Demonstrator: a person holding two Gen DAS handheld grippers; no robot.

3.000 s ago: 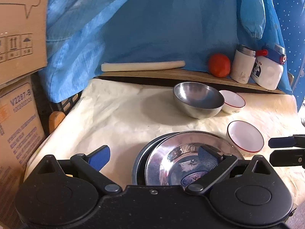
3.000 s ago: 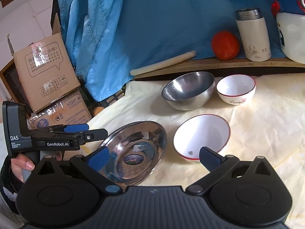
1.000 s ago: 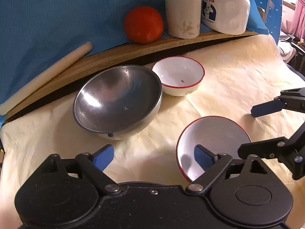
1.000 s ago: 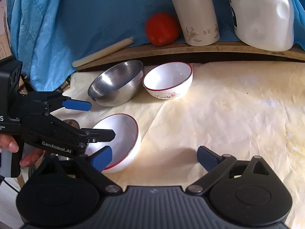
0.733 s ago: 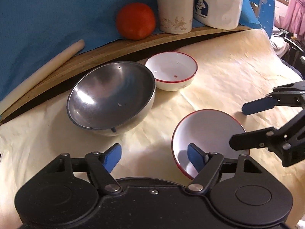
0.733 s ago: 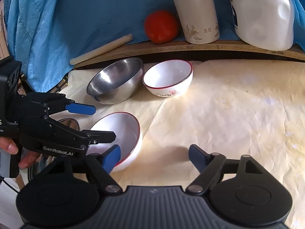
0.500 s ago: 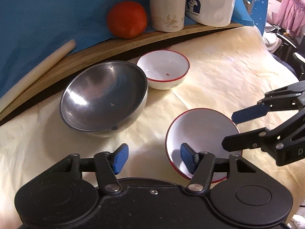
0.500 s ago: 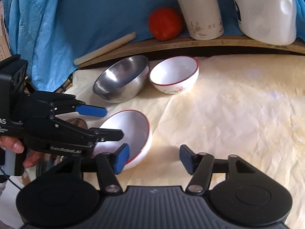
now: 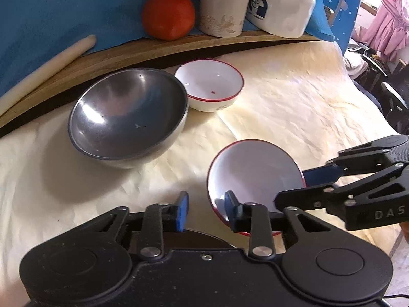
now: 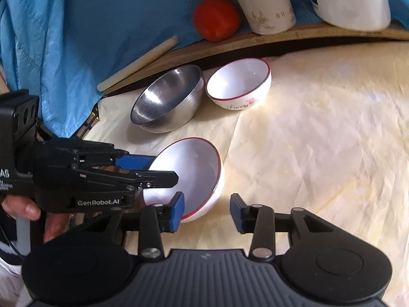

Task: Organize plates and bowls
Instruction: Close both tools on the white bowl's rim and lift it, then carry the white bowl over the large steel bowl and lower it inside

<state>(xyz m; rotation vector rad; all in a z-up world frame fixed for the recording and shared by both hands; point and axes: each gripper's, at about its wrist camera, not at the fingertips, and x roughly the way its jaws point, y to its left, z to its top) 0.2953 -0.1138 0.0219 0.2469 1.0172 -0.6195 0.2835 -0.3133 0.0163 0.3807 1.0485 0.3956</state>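
A white bowl with a red rim (image 9: 253, 168) sits tilted on the cream cloth; it also shows in the right wrist view (image 10: 191, 171). My left gripper (image 9: 205, 211) is half closed, its jaws still apart, its right finger (image 9: 231, 208) at the bowl's near rim. My right gripper (image 10: 205, 211) is half closed too, its left finger (image 10: 177, 211) at the bowl's rim. Neither clamps the bowl. A steel bowl (image 9: 127, 113) and a second white bowl (image 9: 209, 84) stand behind.
A wooden shelf (image 9: 179, 48) at the back carries a tomato (image 9: 167, 18), a cream flask (image 9: 222, 2), a white jug (image 9: 278, 7) and a rolling pin (image 9: 48, 66). Blue cloth (image 10: 76, 38) hangs behind. A dark plate edge (image 9: 204, 238) shows under my left gripper.
Both grippers moved from the plate stack toward the tilted white bowl and have narrowed their jaws steadily. The right gripper has come in close to the bowl's rim.
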